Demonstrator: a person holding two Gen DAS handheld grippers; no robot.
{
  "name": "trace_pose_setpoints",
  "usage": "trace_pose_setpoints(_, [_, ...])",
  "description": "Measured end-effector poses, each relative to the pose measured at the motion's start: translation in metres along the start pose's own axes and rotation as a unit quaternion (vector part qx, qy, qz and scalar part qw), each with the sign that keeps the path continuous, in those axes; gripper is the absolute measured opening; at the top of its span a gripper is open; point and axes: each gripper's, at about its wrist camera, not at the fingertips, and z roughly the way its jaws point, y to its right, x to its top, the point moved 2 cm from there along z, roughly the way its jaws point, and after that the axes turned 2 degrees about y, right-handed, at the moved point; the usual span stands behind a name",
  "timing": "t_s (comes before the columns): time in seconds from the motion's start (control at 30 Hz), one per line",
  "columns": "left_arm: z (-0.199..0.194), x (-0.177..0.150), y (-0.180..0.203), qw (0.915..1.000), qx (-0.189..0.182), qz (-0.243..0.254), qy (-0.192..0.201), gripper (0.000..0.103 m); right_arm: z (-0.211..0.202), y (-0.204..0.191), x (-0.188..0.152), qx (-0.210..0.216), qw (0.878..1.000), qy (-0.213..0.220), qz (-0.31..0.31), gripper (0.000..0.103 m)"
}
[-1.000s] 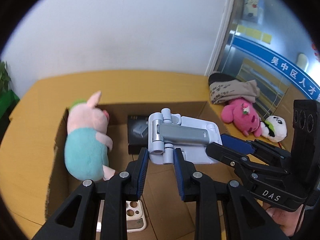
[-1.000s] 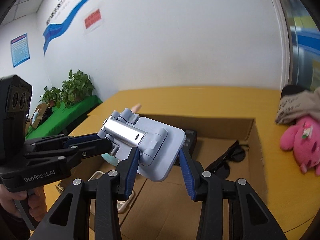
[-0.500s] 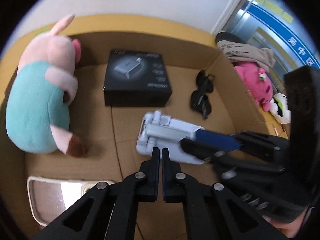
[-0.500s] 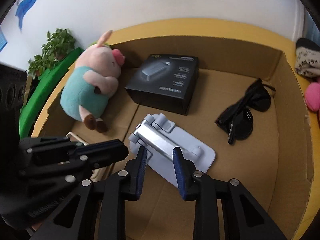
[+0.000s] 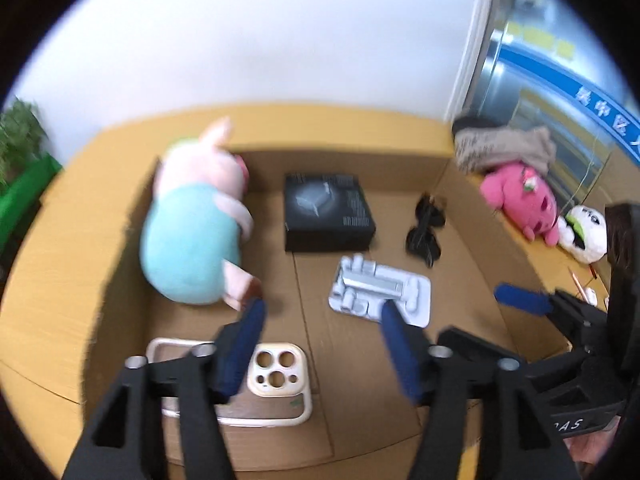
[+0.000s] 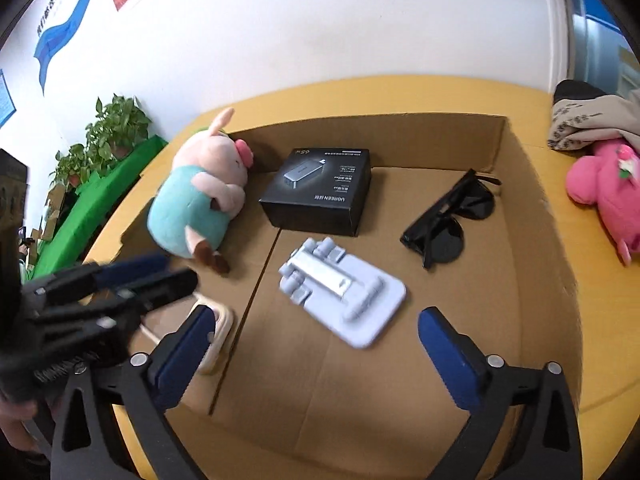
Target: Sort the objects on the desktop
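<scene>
A pale blue folding phone stand (image 5: 380, 292) (image 6: 342, 296) lies flat on the floor of a shallow cardboard box (image 5: 472, 256) (image 6: 536, 272). In the box also lie a pig plush (image 5: 196, 224) (image 6: 200, 196), a black carton (image 5: 326, 210) (image 6: 320, 192), black sunglasses (image 5: 426, 232) (image 6: 452, 216) and a beige phone case (image 5: 276, 376) (image 6: 218, 320). My left gripper (image 5: 320, 320) is open and empty above the stand's near side. My right gripper (image 6: 316, 332) is open and empty just in front of the stand.
On the yellow table (image 6: 532, 96) right of the box lie a pink plush (image 5: 520, 196) (image 6: 604, 188), a panda plush (image 5: 582, 232) and a beige cloth bundle (image 5: 500, 148) (image 6: 592, 120). Green plants (image 6: 108, 132) stand at the left by the white wall.
The stand, held in the air by both grippers a second ago, was lowered into the box. Both grippers have opened, let it go and pulled back and up.
</scene>
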Motion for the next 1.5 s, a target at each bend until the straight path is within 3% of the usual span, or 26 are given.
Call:
trace_pose_setpoints(0.1, [-0.030,-0.017,-0.001,0.9984,0.020,0.002,0.052,0.077,-0.028,-0.006,-0.019,-0.020,0.999,0.043,-0.010,0.103])
trace_pose_setpoints(0.37, [-0.058,-0.068,-0.019,0.9909,0.056,-0.017,0.121,0.077,-0.074,-0.021,-0.073,-0.087,0.981,0.170,-0.045,0.103])
trace_pose_setpoints(0.57, [-0.039,-0.101,-0.028,0.9905,0.082,-0.014,0.110,0.077,-0.044,-0.020,-0.094,-0.087,0.985,0.139,-0.047,0.103])
trace_pose_setpoints(0.67, [-0.041,-0.108,-0.024,0.9847,0.094,0.010,0.146,0.079,-0.041,-0.019,-0.097,-0.093,0.983,0.151,-0.046,0.103])
trace_pose_setpoints(0.9, [-0.038,-0.110,-0.023,0.9849,0.092,0.004,0.146,0.083,-0.041,-0.021,-0.103,-0.111,0.976,0.181,-0.050,0.103])
trace_pose_setpoints(1.5, [-0.039,-0.113,-0.026,0.9851,0.095,-0.006,0.143,0.083,-0.040,-0.020,-0.103,-0.113,0.976,0.179,-0.053,0.103])
